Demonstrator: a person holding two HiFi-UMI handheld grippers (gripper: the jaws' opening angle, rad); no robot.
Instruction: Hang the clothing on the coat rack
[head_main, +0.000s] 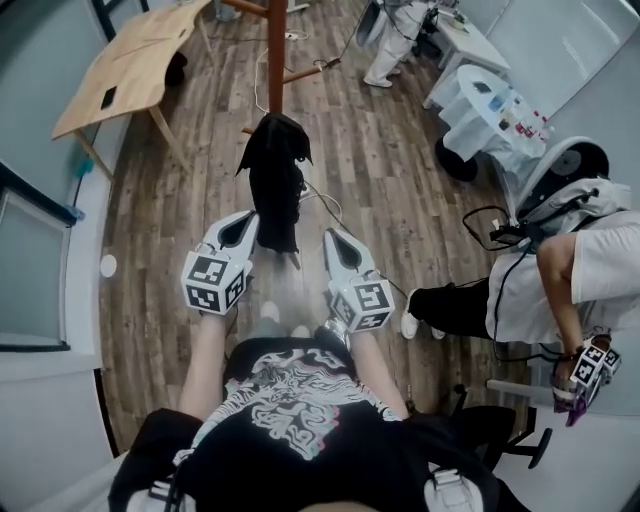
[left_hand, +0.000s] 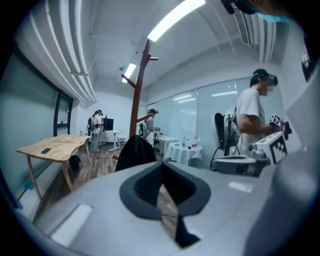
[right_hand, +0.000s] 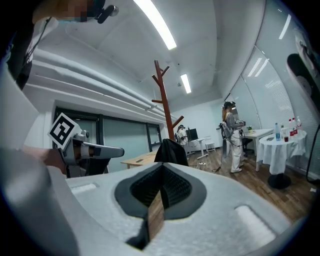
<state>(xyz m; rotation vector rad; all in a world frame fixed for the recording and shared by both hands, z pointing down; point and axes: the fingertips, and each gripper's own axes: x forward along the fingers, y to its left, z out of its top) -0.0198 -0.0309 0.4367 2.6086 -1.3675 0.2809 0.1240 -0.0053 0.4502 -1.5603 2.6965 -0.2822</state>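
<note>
A black garment (head_main: 272, 185) hangs from the brown wooden coat rack (head_main: 276, 50), drooping down in front of me. My left gripper (head_main: 246, 224) is just left of the cloth's lower part and my right gripper (head_main: 334, 240) just right of it. Both are shut, with nothing between the jaws. In the left gripper view the garment (left_hand: 136, 152) hangs at the foot of the rack's pole (left_hand: 137, 95), beyond the shut left gripper (left_hand: 161, 167). The right gripper view shows the garment (right_hand: 171, 151) and the rack (right_hand: 165, 95) ahead of the shut right gripper (right_hand: 162, 172).
A light wooden table (head_main: 130, 65) stands at the far left. A white round table (head_main: 490, 105) with bottles is at the far right. A person (head_main: 590, 270) sits close on my right holding another gripper, and a second person (head_main: 395, 40) stands at the back. Cables (head_main: 325, 205) trail on the floor.
</note>
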